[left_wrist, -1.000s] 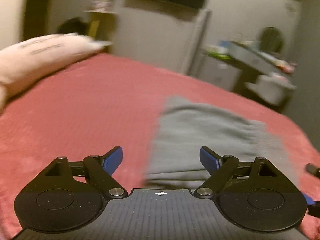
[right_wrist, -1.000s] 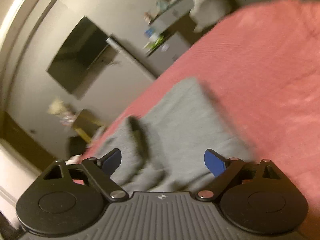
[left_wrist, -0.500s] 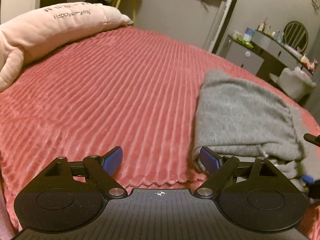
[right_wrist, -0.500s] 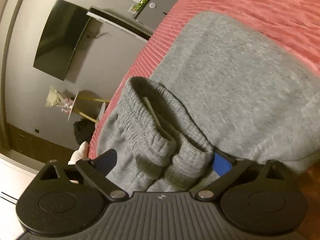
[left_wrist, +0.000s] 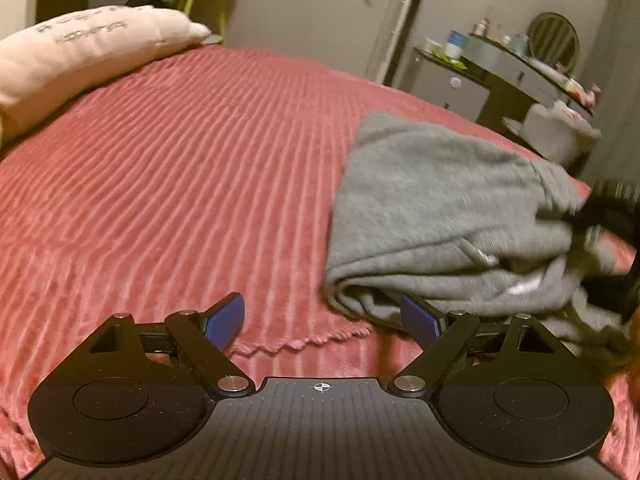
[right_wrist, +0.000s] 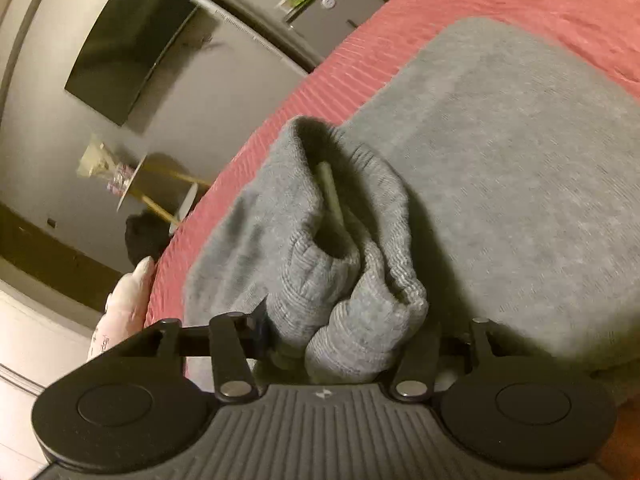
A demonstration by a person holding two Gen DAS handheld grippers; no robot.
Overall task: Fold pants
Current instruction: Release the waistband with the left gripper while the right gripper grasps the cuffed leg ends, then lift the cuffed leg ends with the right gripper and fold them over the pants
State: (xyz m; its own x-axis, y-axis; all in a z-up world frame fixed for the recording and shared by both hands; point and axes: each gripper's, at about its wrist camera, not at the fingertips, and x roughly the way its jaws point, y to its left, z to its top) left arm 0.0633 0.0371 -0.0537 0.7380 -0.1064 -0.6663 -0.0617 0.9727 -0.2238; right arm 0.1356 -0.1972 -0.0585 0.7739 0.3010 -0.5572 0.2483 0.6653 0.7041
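Grey sweatpants (left_wrist: 440,208) lie folded in a thick bundle on the red ribbed bedspread (left_wrist: 180,168). My left gripper (left_wrist: 322,316) is open at the bed's near edge, its right finger just at the bundle's lower left corner. In the right wrist view the grey pants (right_wrist: 520,168) fill the frame, and my right gripper (right_wrist: 346,332) is shut on their ribbed waistband (right_wrist: 352,280), which bunches up between the jaws. The right gripper also shows dark and blurred in the left wrist view (left_wrist: 608,220) at the bundle's right end.
A pink pillow (left_wrist: 80,48) lies at the bed's far left. A dresser with bottles and a round mirror (left_wrist: 500,64) stands beyond the bed on the right. A wall television (right_wrist: 128,44) and a small side table (right_wrist: 132,184) are behind.
My right gripper has closed on the ribbed waistband, which was loose between open jaws before. The left gripper stays open and has shifted slightly toward the bundle's corner.
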